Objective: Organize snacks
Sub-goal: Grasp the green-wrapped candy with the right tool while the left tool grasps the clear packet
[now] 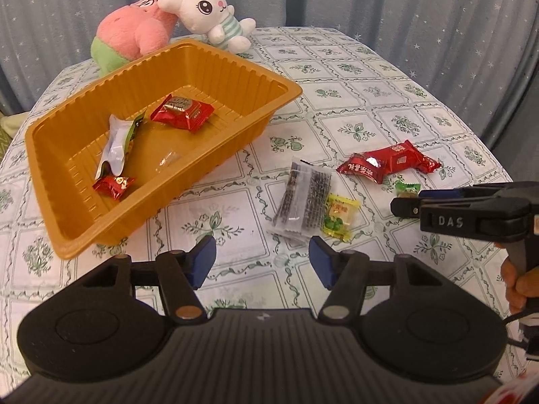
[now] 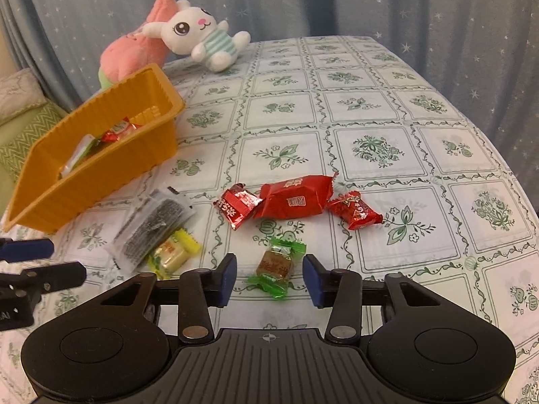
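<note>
The green candy lies on the bench between the right tongs, seemingly untouched; left tongs gape over nothing.

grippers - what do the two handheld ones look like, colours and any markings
The left gripper and right gripper match: black plastic bodies with ribbed centres, round side housings, silver pivot screws and blue finger pads. Seen side-on from the left wrist, the right one shows raised "DAS" lettering, a grey handle and a black cable.

Table, green-patterned cloth: orange tray, loose wrapped snacks, two plush toys at back.
</note>
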The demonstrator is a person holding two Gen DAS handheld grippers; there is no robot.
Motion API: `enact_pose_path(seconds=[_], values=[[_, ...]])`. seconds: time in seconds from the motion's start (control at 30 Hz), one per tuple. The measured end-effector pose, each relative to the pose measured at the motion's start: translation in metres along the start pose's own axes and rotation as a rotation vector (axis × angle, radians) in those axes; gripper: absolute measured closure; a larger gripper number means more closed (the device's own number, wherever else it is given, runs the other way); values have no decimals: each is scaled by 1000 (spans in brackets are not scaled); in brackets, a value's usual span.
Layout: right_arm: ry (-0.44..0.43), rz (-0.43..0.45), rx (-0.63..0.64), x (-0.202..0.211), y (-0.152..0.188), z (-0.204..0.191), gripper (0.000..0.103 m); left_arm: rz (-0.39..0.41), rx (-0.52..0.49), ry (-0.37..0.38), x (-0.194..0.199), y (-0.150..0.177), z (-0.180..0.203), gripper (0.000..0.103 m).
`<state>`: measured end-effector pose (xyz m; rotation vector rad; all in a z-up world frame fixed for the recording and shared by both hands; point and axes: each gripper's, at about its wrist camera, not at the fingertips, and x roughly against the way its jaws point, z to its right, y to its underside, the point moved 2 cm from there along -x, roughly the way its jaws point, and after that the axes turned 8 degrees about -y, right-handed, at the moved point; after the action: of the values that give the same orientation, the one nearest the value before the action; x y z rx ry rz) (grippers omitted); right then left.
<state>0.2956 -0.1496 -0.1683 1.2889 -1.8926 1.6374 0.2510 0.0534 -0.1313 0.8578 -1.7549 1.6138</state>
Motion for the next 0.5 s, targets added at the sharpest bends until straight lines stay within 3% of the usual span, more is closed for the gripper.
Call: enact_pose_path(seconds=[0.27,0.5], values=[[85,1,87,-5,4,-9,77,1,-28,27,-9,-7,2,45],[75,-9,91,-5,2,-7,80,1,-56,48,-14,-10,8,46]])
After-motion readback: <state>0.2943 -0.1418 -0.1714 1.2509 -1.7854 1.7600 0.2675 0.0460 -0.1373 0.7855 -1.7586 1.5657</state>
